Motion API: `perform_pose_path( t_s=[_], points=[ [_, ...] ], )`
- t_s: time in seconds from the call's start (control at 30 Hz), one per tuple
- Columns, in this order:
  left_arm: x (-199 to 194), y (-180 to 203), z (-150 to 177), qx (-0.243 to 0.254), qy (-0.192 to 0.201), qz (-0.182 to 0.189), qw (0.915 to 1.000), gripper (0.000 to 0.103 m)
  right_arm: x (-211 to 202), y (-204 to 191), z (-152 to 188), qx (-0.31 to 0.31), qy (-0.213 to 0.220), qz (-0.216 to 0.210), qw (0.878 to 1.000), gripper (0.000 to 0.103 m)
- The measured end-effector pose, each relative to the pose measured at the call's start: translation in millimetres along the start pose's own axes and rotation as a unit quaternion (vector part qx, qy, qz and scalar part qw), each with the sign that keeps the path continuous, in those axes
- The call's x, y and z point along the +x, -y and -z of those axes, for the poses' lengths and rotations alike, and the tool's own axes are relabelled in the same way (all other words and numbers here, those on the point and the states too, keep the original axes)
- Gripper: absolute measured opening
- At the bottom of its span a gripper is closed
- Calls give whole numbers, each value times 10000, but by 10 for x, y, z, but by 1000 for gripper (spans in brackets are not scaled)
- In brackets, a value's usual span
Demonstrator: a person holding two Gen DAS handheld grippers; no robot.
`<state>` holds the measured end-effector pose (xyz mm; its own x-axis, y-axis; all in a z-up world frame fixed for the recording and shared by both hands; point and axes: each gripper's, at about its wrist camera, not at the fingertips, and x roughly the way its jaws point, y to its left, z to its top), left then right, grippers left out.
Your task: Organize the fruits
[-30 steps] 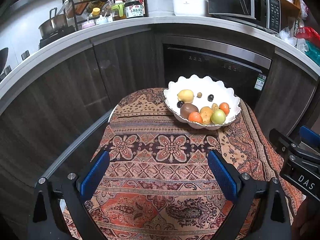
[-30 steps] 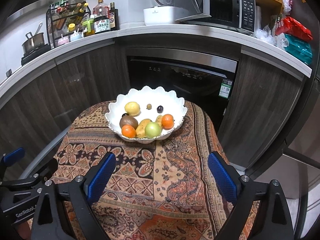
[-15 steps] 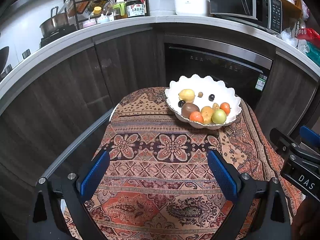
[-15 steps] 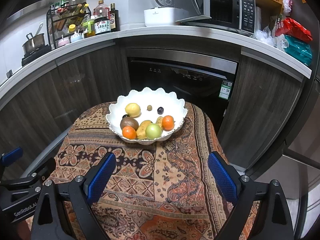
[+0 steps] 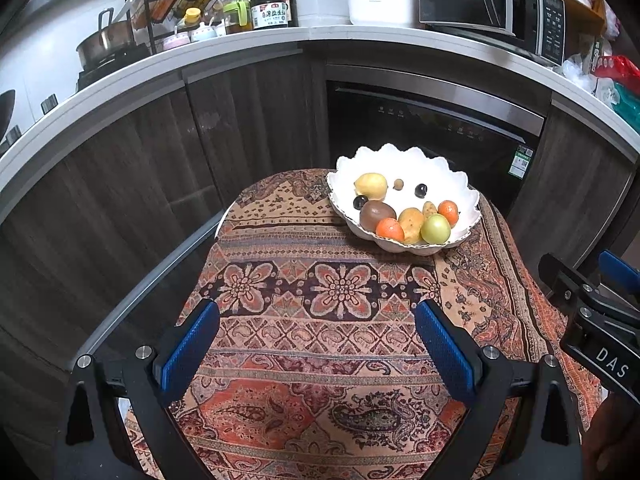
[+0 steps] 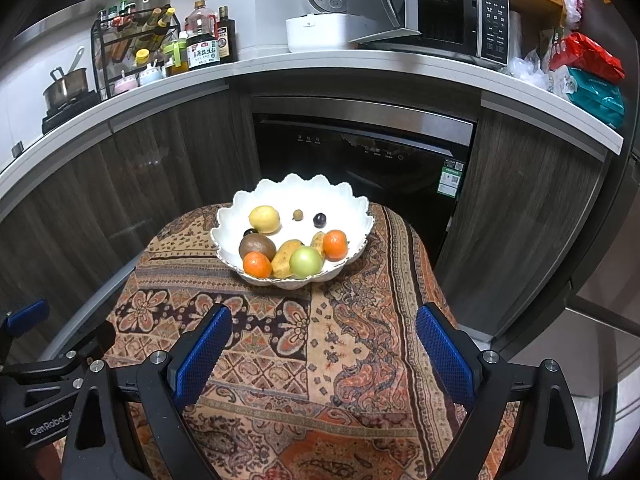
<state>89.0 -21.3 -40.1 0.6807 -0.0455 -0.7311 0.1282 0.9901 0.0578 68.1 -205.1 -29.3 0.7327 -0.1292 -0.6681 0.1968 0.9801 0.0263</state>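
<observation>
Left gripper (image 5: 316, 344) spread wide, nothing between its blue pads, hovering over the patterned cloth (image 5: 320, 320) on a small round surface; right gripper (image 6: 322, 344) likewise wide open and empty over the same cloth; each gripper shows in the other's view, the right one at 3 o'clock in the left wrist view, the left one at 8 o'clock in the right wrist view; white scalloped bowl (image 6: 352, 210) sits on the cloth at 12 o'clock from the right gripper, about 1 o'clock from the left gripper, well apart from both; fruits all inside the bowl; yellow lemon (image 6: 264, 219) at 10 o'clock in the bowl; small tan round fruit (image 6: 297, 214) and dark grape (image 6: 319, 219) near 12 o'clock, apart from each other; second dark grape (image 6: 250, 232) partly hidden just behind the brown kiwi (image 6: 257, 246) at 8 o'clock; front cluster at 6 o'clock packed touching: orange (image 6: 257, 264), yellow-brown mango-like fruit (image 6: 286, 262), green round fruit (image 6: 306, 262), small yellow spotted fruit (image 6: 318, 240), second orange (image 6: 335, 245) at 4 o'clock; behind the surface dark wood cabinets and a black dishwasher (image 6: 360, 152); worktop above carries a microwave (image 6: 452, 20) with door ajar, white rice cooker (image 6: 320, 20), soy sauce bottle (image 6: 203, 46), spice rack (image 6: 132, 40), pot (image 6: 66, 86) at far left; a bit of hand at bottom right corner of left wrist view, blurred.
</observation>
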Motion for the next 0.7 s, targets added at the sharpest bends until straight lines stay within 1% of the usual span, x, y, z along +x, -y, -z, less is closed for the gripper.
perform_pose_path(
  t_s=[0.7],
  points=[
    [17,44,-4,12,3,18,10000,100,3,23,12,21,-1,-10,10000,94]
  ],
)
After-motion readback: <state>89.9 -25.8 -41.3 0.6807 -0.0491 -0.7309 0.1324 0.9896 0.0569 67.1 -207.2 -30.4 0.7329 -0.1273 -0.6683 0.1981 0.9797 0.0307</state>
